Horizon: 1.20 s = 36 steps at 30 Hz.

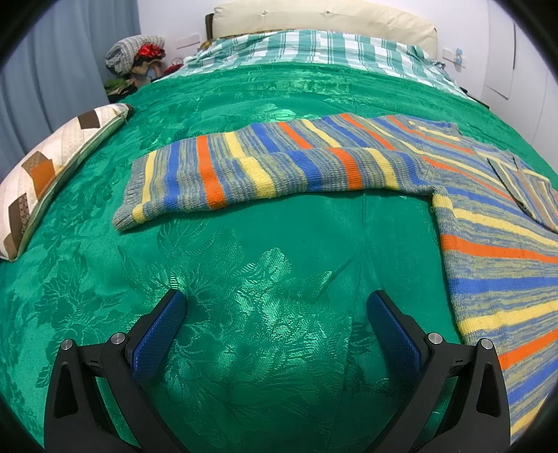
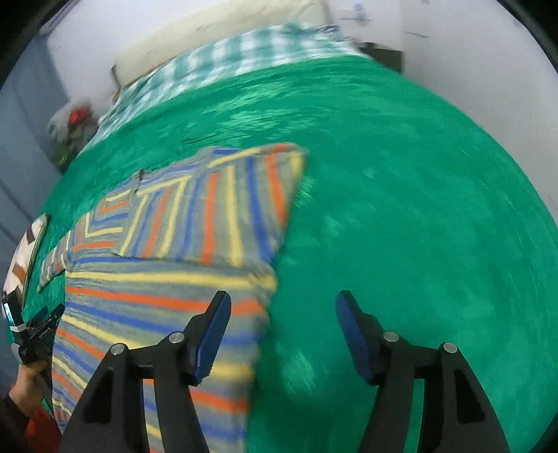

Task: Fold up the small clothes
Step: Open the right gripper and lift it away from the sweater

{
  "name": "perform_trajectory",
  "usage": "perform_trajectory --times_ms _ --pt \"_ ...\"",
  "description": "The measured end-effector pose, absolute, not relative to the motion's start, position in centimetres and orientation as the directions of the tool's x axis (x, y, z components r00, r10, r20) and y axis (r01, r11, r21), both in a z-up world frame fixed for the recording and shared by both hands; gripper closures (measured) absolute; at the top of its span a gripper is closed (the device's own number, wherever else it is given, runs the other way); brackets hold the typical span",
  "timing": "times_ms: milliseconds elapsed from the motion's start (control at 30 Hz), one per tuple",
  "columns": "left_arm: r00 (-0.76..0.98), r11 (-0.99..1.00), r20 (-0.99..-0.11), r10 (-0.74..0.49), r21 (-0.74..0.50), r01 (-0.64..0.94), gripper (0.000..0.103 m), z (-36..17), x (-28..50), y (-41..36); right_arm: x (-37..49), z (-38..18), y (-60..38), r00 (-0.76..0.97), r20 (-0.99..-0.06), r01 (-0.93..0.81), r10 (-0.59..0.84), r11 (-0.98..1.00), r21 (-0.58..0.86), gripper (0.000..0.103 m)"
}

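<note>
A striped knit sweater in blue, orange, yellow and grey lies flat on the green bedspread. Its one sleeve stretches out to the left. My left gripper is open and empty, low over bare bedspread in front of that sleeve and left of the body. In the blurred right wrist view the sweater lies at left with its other sleeve folded over the body. My right gripper is open and empty over the sweater's right edge. The left gripper shows at far left.
A patchwork cushion lies at the bed's left edge. A teal checked blanket and cream headboard are at the far end. A pile of clothes sits beside the bed near the curtain. Green bedspread spreads to the right.
</note>
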<state>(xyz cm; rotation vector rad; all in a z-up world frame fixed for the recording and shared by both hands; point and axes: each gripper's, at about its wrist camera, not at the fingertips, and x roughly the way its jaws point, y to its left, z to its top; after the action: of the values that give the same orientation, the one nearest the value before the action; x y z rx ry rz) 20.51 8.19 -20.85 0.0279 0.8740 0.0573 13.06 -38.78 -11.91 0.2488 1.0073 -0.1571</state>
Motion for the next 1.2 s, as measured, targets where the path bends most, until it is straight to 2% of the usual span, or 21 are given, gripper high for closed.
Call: perform_trajectory --times_ms 200,300,367,533,733,867,1200 --pt "0.640 0.998 -0.765 0.062 0.048 -0.039 0.000 -20.8 20.5 8.2 7.6 -12.7 -39.7 0.522 -0.843 0.342 -0.131 0.937 0.066 0.040" --pt "0.640 0.998 -0.765 0.062 0.048 -0.039 0.000 -20.8 20.5 8.2 5.5 -13.3 -40.0 0.504 -0.850 0.374 -0.153 0.926 0.055 0.037" --pt "0.641 0.998 -0.765 0.062 0.048 -0.039 0.000 -20.8 20.5 8.2 4.5 -14.1 -40.4 0.489 -0.858 0.392 -0.155 0.918 0.058 0.030" --pt "0.640 0.998 -0.766 0.062 0.048 -0.039 0.000 -20.9 20.5 8.2 3.3 -16.2 -40.1 0.482 -0.864 0.414 -0.145 0.907 0.079 0.021" --pt "0.640 0.998 -0.766 0.061 0.046 -0.039 0.000 -20.8 20.5 8.2 3.4 -16.9 -39.7 0.491 -0.858 0.407 -0.153 0.911 0.071 0.016" --pt "0.635 0.998 -0.770 0.056 0.040 -0.039 0.000 -20.8 20.6 8.2 3.4 -17.2 -39.5 0.504 -0.852 0.398 -0.141 0.914 0.084 0.009" --pt "0.613 0.998 -0.789 0.049 0.013 -0.063 0.000 -20.7 20.9 8.5 3.7 -17.7 -39.1 0.507 -0.849 0.383 -0.149 0.921 0.067 0.005"
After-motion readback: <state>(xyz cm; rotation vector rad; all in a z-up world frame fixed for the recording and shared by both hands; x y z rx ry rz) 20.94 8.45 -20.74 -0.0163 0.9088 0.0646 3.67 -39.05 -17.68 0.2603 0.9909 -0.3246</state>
